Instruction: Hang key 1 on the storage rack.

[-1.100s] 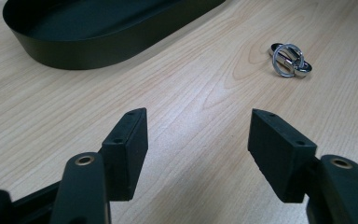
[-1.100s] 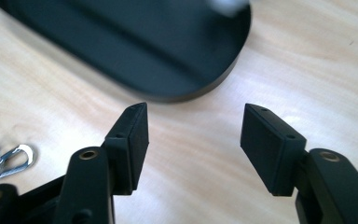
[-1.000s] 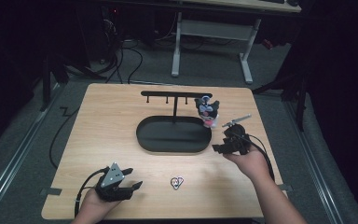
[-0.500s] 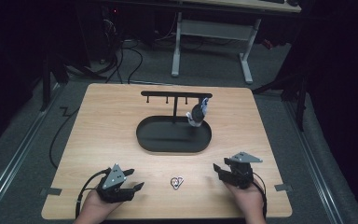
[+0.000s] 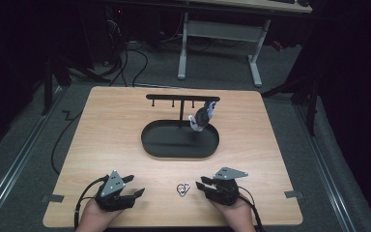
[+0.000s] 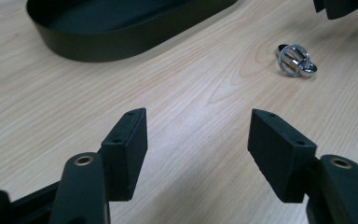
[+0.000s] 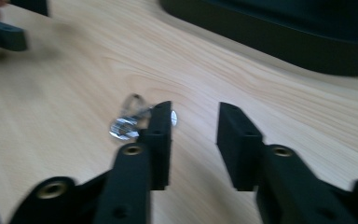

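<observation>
Wood table point(image 5: 125, 125); R gripper point(image 5: 204, 185) now nearer key ring point(image 5: 182, 189)

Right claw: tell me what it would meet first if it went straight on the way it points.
Probably bare table, then the black tray's wall. The right claw stands open, and the metal rings lie just left of its line; depth is unclear.

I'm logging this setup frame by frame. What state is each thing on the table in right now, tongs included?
Left tongs: open, empty, low over the table.
Right tongs: open, empty, beside the ring cluster.
Small silver metal ring cluster: lying flat on the wood between both tongs, untouched.
Grey and white keychain charm: hanging from the rack's right end.
Black T-shaped hook rack: upright, other hooks bare.
Black oval metal tray: flat on the light wooden table.
</observation>
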